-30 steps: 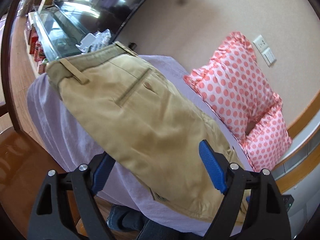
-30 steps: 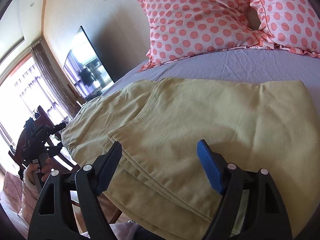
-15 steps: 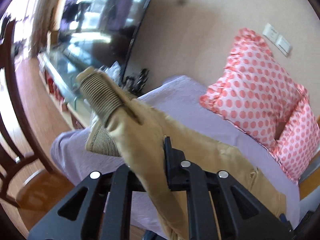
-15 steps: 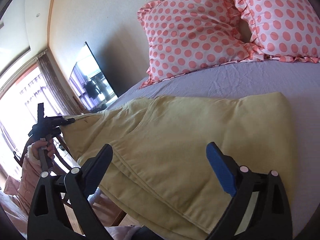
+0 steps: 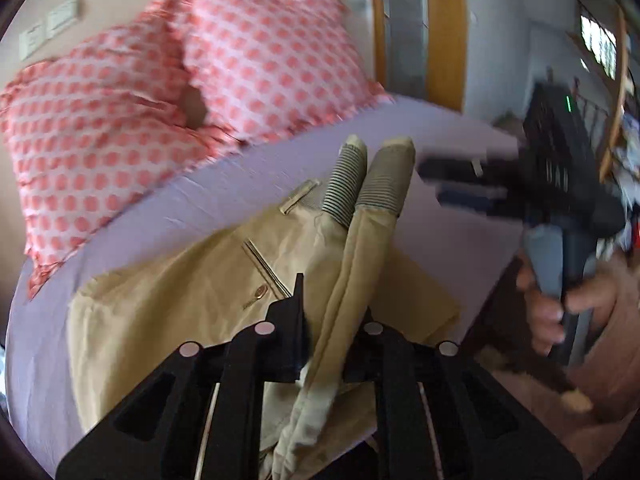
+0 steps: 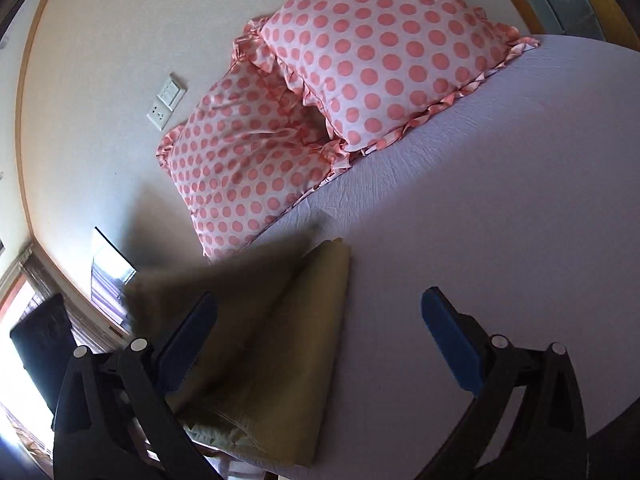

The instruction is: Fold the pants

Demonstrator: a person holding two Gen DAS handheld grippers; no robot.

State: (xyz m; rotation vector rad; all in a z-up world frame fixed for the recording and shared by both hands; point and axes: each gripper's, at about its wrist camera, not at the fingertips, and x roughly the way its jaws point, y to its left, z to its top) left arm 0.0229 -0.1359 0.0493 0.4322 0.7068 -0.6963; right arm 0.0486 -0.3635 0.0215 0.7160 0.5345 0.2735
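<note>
Left gripper (image 5: 334,340) fingers clamped on pants (image 5: 168,308) waistband; only right-wrist view: right gripper (image 6: 320,344) fingers spread, empty.

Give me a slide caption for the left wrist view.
Left gripper clamps the khaki pants waistband above the lavender bed.

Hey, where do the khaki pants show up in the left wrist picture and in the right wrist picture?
Left wrist: the khaki pants fill the lower centre, their waistband pinched in the left tongs.
Right wrist: the khaki pants lie lower left, by the left finger of the open right tongs.
Shared landmark: the polka-dot pillows at the head of the bed.
</note>
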